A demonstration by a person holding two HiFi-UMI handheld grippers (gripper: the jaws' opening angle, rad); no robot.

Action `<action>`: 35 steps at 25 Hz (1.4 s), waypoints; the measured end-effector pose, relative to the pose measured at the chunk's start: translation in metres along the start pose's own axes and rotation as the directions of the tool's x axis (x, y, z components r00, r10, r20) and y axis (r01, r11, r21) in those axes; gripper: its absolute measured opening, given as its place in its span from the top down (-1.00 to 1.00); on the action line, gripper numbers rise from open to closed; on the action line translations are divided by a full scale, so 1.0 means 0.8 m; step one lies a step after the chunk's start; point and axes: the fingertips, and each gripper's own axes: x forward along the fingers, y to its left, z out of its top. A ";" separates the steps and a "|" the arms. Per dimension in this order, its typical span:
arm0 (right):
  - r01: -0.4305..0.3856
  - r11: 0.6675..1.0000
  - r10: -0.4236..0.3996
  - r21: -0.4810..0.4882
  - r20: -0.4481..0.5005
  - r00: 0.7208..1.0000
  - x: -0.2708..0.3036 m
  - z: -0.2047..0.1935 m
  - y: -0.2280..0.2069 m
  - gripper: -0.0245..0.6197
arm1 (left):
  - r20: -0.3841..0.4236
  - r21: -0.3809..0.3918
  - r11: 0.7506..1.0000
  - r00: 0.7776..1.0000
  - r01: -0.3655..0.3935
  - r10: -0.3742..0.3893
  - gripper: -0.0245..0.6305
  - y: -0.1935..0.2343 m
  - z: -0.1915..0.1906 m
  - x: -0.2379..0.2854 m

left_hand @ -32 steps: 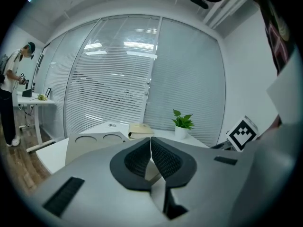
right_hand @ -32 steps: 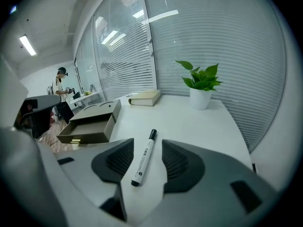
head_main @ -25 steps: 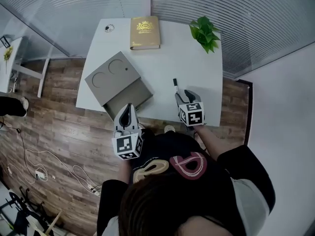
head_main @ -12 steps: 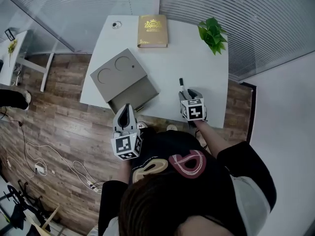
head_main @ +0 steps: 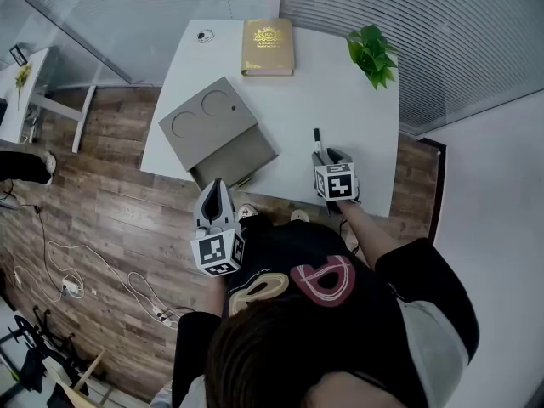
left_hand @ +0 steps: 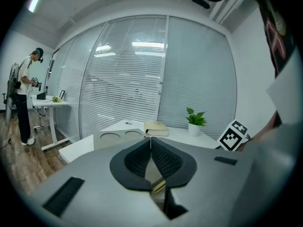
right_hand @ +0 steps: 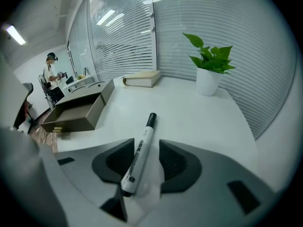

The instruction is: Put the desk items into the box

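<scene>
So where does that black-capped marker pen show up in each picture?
Head view: marker pen, right of centre on the white table.
Left gripper view: not in it.
Right gripper view: low centre, cap pointing away.
Shared landmark: potted plant, at upper right in head and right gripper views, right of centre in left.

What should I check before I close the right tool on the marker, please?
1. Marker between the right tool's jaws: ok; jaws apart, just closed slightly, pads not pressing yet.
2. Marker flat on the desk: ok.
3. Marker straight between the pads: not ok, slightly slanted.
4. Box open: ok.
5. Left tool shut, empty, away from the marker: ok.
6. Marker's cap tight: cannot tell.
</scene>
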 end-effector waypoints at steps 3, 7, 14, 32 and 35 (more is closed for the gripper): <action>0.004 1.000 -0.004 -0.008 -0.005 1.000 0.000 -0.001 0.002 0.42 | 0.006 -0.001 1.000 1.000 -0.009 0.009 0.87 0.004 0.001 -0.004; 0.012 1.000 -0.012 -0.012 -0.018 1.000 0.002 -0.004 0.000 0.46 | 0.008 -0.006 1.000 1.000 -0.019 0.019 0.87 0.008 -0.002 -0.006; 0.012 1.000 -0.012 -0.009 -0.027 1.000 0.003 -0.007 0.001 0.49 | 0.006 -0.007 0.999 0.999 -0.037 0.038 0.87 0.014 -0.003 -0.010; 0.021 1.000 -0.020 0.023 -0.028 0.999 0.000 -0.007 0.003 0.67 | 0.017 -0.014 0.998 0.998 -0.068 0.068 0.87 0.032 -0.002 -0.020; 0.019 0.999 -0.018 0.036 -0.030 0.999 -0.002 -0.009 0.000 0.67 | 0.019 -0.015 0.997 0.997 -0.072 0.072 0.87 0.034 -0.002 -0.023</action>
